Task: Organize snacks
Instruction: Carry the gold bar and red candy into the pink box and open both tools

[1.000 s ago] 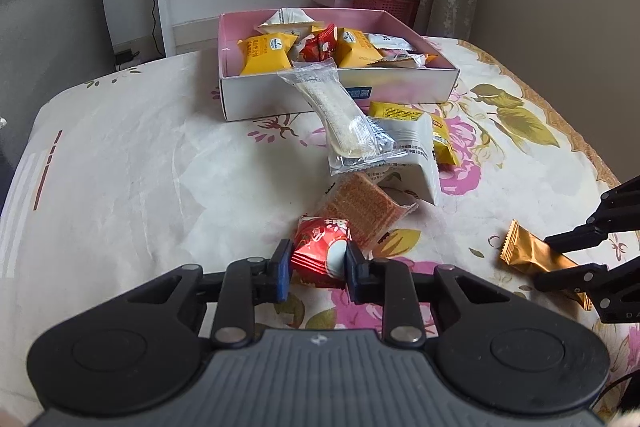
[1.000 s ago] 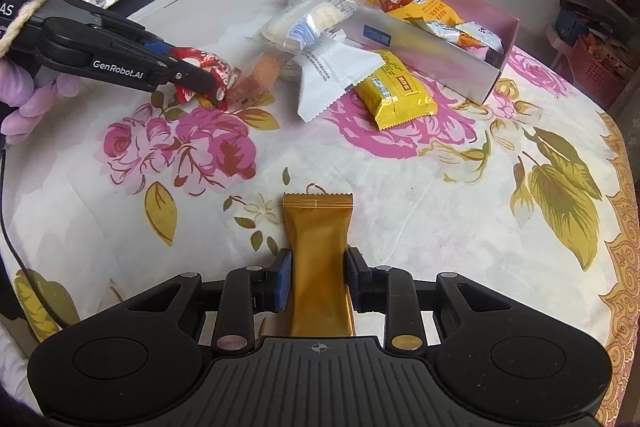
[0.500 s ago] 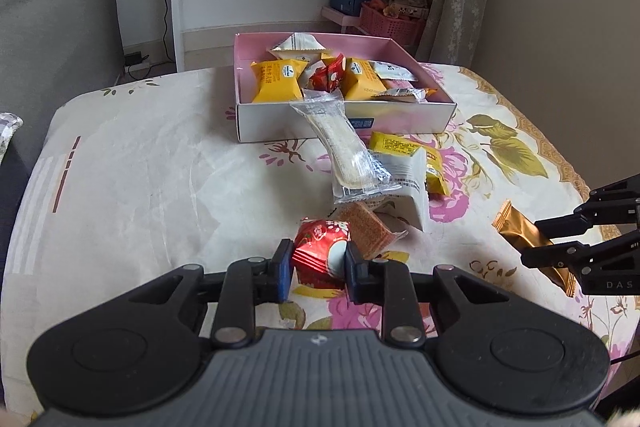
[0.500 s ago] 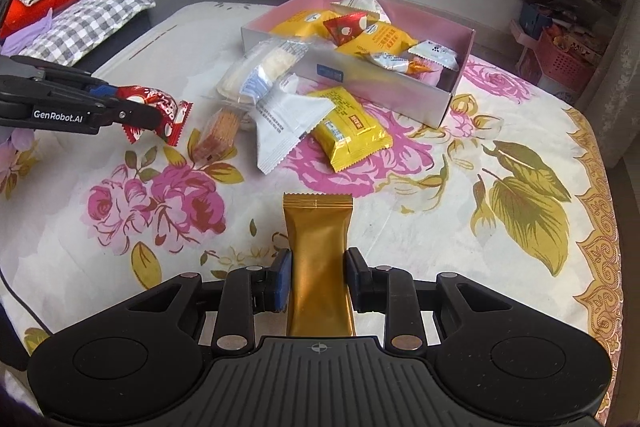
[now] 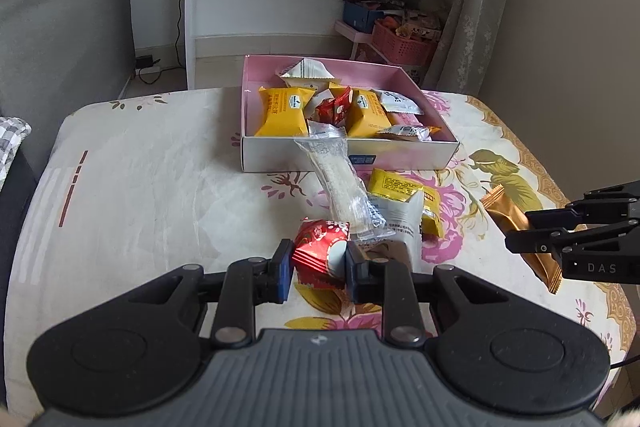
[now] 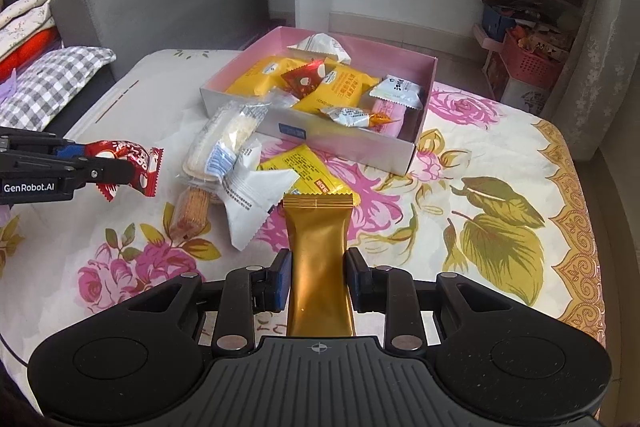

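Both packets look light, crinkly and slippery — left tongs [image 5: 316,261] pinching the red candy wrapper [image 5: 320,247] mid-body, right tongs [image 6: 318,277] pinching the gold foil bar [image 6: 318,259] low down.

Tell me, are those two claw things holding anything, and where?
Left gripper pinches the red snack packet at its near end. Right gripper clamps the gold packet across its middle.

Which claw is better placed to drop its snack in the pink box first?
Probably left. Left claw, shut on the red packet, faces the pink box head-on. Right claw, holding the gold bar, sits off to the side.
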Available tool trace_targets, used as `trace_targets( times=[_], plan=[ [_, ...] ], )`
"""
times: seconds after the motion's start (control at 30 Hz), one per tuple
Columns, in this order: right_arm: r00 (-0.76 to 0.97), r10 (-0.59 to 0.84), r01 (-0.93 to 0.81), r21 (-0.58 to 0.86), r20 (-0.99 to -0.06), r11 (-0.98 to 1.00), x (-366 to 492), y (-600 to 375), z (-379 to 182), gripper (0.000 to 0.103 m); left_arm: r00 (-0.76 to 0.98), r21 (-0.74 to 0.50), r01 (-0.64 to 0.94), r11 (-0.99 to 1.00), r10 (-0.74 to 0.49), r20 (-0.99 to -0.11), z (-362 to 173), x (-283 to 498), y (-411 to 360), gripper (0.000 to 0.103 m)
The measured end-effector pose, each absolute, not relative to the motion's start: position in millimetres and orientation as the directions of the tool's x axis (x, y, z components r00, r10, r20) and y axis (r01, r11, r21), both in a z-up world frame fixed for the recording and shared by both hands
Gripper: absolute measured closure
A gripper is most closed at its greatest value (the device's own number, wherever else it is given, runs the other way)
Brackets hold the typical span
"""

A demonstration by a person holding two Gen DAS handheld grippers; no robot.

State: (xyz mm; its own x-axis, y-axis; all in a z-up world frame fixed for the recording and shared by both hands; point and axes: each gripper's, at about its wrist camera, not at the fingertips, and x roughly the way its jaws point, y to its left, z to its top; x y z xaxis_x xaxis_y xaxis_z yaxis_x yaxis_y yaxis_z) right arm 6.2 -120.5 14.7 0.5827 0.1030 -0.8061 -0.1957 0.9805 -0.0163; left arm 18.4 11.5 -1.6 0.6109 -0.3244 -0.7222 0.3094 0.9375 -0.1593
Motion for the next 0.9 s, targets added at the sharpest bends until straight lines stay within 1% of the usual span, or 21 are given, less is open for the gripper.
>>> trace_targets(
  times=[0.1,0.5,0.67,0.9],
  plan=[
    [0.594,0.087,-0.18,-0.027,-0.799,0.983,14.6,-117.5,18.5,0.076,0.61,-0.164,0.299,0.94,-0.32,-0.725,-0.8,21.8,8.3,0.079],
    [0.601,0.088,-0.096,0.038,-0.795,0.995,58.0,-117.8,24.1,0.076,0.631,-0.157,0.243,0.957,-0.279,-0.724,3.4,49.6,-4.2,0.079],
    [0.614,0.062,-0.081,0.016,-0.787,0.997,76.1,-115.1,23.8,0.076,0.637,-0.138,0.222,0.965,-0.25,-0.729,2.5,65.5,-6.8,0.079],
    [0.632,0.037,-0.069,-0.009,-0.774,0.998,103.3,-114.6,22.5,0.076,0.642,-0.147,0.187,0.971,-0.234,-0.73,3.6,95.5,-10.2,0.079]
  ],
)
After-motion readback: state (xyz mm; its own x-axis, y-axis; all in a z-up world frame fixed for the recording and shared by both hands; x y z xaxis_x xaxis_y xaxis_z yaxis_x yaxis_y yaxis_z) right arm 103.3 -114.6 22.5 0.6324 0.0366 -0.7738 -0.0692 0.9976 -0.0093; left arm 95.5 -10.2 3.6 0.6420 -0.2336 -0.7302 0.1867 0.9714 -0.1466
